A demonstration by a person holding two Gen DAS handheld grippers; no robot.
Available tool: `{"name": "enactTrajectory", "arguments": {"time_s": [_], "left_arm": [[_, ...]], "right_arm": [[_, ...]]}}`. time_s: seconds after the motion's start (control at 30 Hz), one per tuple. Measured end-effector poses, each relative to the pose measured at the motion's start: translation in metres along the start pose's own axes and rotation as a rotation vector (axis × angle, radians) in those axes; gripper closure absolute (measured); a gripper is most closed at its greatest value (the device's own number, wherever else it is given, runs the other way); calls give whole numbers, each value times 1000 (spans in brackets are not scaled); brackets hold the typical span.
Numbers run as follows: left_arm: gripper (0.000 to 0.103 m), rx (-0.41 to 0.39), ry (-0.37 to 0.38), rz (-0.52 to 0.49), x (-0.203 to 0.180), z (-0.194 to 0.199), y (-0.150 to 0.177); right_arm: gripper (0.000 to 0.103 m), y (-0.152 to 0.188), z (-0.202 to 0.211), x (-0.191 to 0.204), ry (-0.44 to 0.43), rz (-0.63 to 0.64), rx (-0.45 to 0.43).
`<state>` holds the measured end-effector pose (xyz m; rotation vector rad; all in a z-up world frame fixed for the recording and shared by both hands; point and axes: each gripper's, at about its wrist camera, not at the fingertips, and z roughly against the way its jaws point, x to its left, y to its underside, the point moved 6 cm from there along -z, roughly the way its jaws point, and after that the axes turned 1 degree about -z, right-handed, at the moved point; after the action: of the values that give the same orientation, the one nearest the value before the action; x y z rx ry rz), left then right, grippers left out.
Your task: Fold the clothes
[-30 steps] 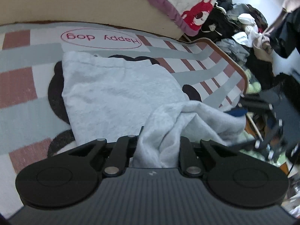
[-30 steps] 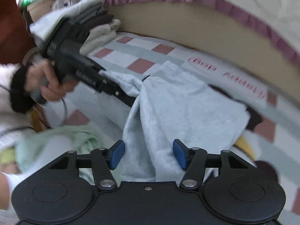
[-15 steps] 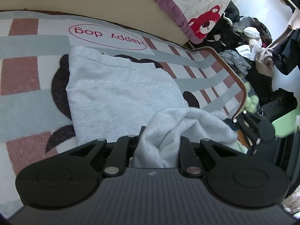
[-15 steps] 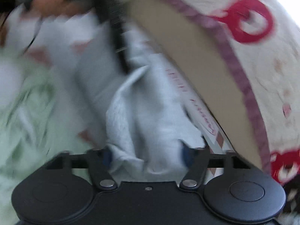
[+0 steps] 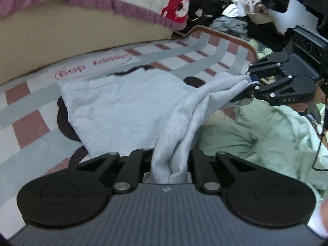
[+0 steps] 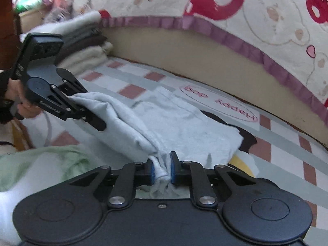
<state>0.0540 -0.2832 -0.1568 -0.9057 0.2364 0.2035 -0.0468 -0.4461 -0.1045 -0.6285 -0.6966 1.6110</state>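
L gripper [image 5: 170,164] clamps light-blue garment [image 5: 123,110] edge | R gripper [image 6: 161,169] closing on other corner; hem taut betw both, to fold over rug [image 5: 24,110]

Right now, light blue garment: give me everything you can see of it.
The light blue garment looks like soft, fleecy knit, plain, with no print visible. Most of it lies flat on the striped mat, over a dark cartoon figure and just below the "Happy dog" label. One edge is lifted off the mat and bunched into a ridge between the two grippers: the left gripper clamps one end and the right gripper is closing on the other, pads pressing the cloth. A green garment lies beside it.
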Motion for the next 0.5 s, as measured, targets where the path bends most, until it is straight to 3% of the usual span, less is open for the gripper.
{"name": "enactTrajectory", "arguments": {"time_s": [0.1,0.2,0.3,0.4,0.5], "left_arm": [[95,-5,47,39,-16,31,7],[95,40,72,75,-26,47,19],[94,73,32,87,-20,39,15],[90,73,-46,121,6,19,-4],[85,73,-126,126,38,-7,-25]], "right_arm": [[87,-3,28,15,-99,-37,-3],[88,-9,42,24,-210,-58,33],[88,-9,29,17,-217,-91,69],[89,-19,-3,-5,-163,-161,86],[89,-36,-44,-31,-100,-282,200]]}}
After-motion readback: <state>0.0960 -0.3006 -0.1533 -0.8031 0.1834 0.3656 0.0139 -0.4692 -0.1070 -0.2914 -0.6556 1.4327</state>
